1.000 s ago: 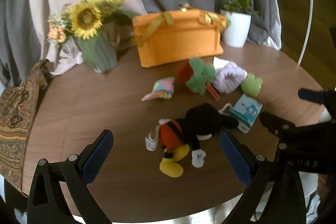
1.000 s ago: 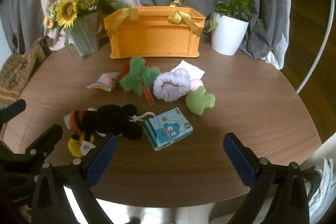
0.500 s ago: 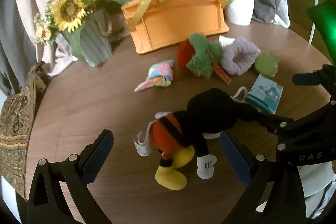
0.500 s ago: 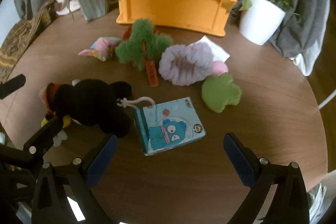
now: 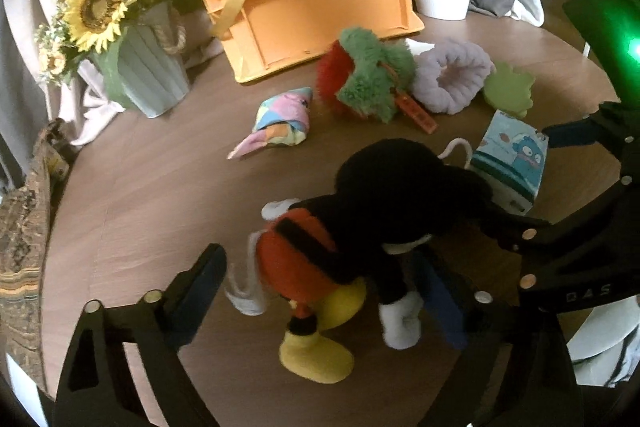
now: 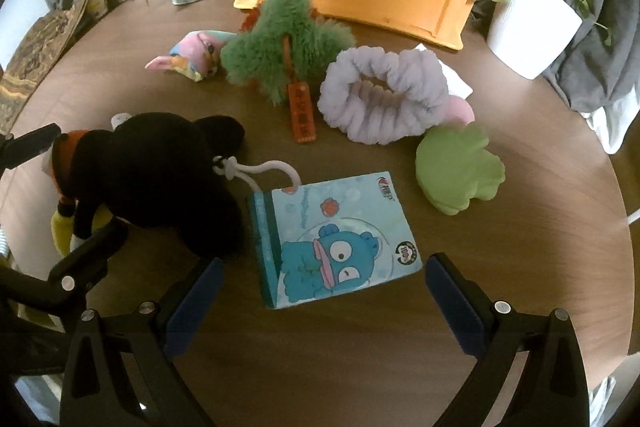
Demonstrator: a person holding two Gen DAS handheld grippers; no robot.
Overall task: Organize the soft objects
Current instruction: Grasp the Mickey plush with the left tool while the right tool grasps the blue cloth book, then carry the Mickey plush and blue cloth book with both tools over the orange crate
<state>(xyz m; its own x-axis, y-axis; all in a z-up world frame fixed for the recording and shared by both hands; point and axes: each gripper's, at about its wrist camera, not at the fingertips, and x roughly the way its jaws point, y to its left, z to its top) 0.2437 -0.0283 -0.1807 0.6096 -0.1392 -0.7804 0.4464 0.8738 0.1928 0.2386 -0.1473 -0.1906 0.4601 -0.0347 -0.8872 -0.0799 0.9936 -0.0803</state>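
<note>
1. While both grippers have dropped closer over the past second, the left gripper (image 5: 320,291) now straddles the mouse plush (image 5: 360,219) on the table (image 5: 140,187), jaws spread.
2. Right gripper (image 6: 320,291), jaws apart, frames the blue pack (image 6: 336,239); grasps seem imminent.

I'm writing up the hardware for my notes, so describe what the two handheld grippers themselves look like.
Both match. The left gripper and the right gripper are black, angular open-frame structures with triangular cut-outs and round silver screw heads at the joints. The inner faces of the jaws carry dark blue pads. In the left wrist view, the right gripper's body shows pale lettering, too blurred to read. No cables or sleeves are visible.
</note>
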